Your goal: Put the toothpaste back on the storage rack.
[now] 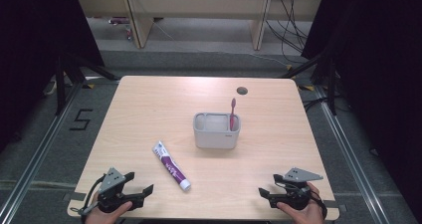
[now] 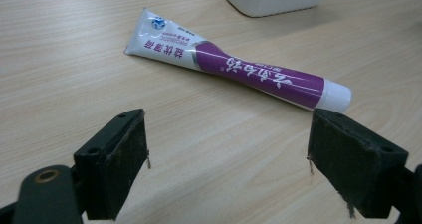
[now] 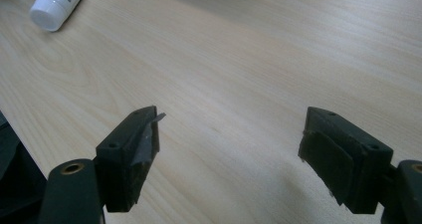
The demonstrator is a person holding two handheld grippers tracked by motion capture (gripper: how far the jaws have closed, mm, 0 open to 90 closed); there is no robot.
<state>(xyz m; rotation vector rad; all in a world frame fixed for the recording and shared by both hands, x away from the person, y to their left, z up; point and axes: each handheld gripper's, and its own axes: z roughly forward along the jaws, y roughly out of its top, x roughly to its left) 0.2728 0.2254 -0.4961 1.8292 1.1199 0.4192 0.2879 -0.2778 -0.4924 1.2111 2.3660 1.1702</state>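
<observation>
Left gripper (image 1: 138,183): being held spread, empty, nearer the toothpaste tube (image 1: 170,165).
Right gripper (image 1: 266,194): being held spread, empty, farther off.
Toothpaste tube: lying flat before the holder (image 1: 216,131), cap toward the person.

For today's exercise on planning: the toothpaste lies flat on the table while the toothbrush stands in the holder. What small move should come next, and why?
Probably ease the open left gripper forward over the toothpaste tube: it lies just ahead of the jaws, and the holder has room.
</observation>
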